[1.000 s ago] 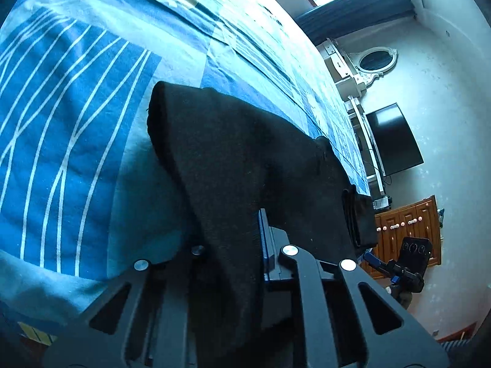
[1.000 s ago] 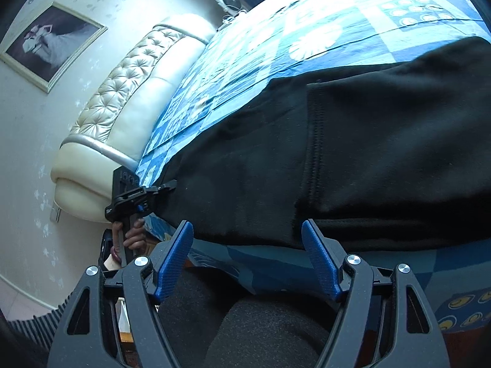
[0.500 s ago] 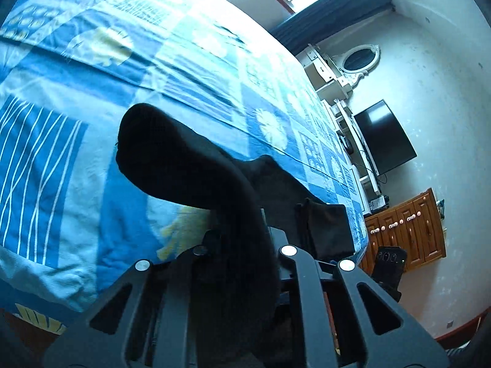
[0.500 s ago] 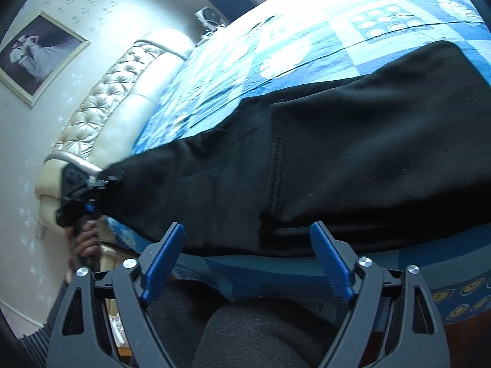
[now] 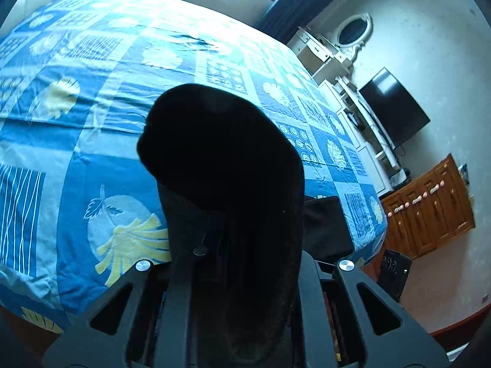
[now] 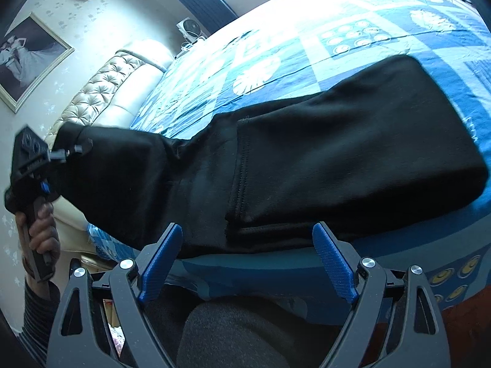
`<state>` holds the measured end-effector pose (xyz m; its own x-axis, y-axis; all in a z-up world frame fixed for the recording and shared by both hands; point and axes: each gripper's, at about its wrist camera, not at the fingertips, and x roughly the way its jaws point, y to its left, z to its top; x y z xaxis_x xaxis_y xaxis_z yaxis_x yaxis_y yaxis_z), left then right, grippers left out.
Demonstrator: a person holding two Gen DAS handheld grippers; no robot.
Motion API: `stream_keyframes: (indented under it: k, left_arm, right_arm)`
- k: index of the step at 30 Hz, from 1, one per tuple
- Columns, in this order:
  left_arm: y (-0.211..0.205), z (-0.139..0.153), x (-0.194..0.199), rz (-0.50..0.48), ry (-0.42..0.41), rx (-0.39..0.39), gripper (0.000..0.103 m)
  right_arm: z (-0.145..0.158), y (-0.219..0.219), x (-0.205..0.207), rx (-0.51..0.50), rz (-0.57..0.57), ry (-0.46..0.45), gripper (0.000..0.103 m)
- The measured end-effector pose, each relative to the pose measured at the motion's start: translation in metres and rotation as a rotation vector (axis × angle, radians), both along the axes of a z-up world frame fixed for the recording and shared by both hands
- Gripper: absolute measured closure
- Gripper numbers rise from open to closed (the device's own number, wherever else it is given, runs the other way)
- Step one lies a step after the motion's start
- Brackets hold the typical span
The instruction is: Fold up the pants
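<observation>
The left gripper [image 6: 66, 153] has its fingers clamped on one end of the black pants [image 6: 322, 159], lifting it off the bed [image 6: 383, 24], probably to carry it over for a fold. The right gripper [image 6: 248, 254] hangs wide open at the near edge (holding nothing), the rest of the pants lying flat in front of it.

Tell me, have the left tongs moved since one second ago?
Yes. In the right wrist view, the left tongs, shut on the pants, rose from the bed edge up against the headboard.
</observation>
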<state>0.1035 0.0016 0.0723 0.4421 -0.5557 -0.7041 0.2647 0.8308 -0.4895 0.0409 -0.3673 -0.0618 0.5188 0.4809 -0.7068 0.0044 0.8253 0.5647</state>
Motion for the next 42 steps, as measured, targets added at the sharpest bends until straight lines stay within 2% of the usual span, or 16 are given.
stream_keyframes:
  k: [6, 9, 12, 17, 25, 38, 42]
  left_arm:
    - [-0.077, 0.010, 0.000, -0.072, -0.051, 0.125, 0.090]
    - [-0.110, 0.006, 0.002, -0.103, -0.051, 0.155, 0.090]
    - [-0.146, -0.003, 0.005, -0.130, -0.053, 0.201, 0.090]
    - [-0.191, -0.019, 0.010, -0.145, -0.018, 0.228, 0.090]
    - [-0.257, -0.049, 0.007, -0.161, -0.027, 0.359, 0.090]
    - [-0.321, -0.091, -0.007, -0.137, -0.098, 0.581, 0.090]
    - [-0.328, -0.100, -0.009, -0.127, -0.100, 0.613, 0.090]
  right_arm:
    - [0.014, -0.018, -0.013, 0.001, -0.009, -0.042, 0.017]
    - [0.015, -0.031, -0.020, 0.005, -0.025, -0.044, 0.017]
    - [0.016, -0.044, -0.027, 0.003, -0.036, -0.052, 0.017]
    - [0.017, -0.067, -0.037, 0.029, -0.072, -0.066, 0.017]
    - [0.008, -0.104, -0.050, 0.061, -0.151, -0.070, 0.017]
    - [-0.021, -0.157, -0.072, 0.118, -0.277, -0.024, 0.017]
    - [-0.028, -0.165, -0.075, 0.132, -0.295, -0.016, 0.017]
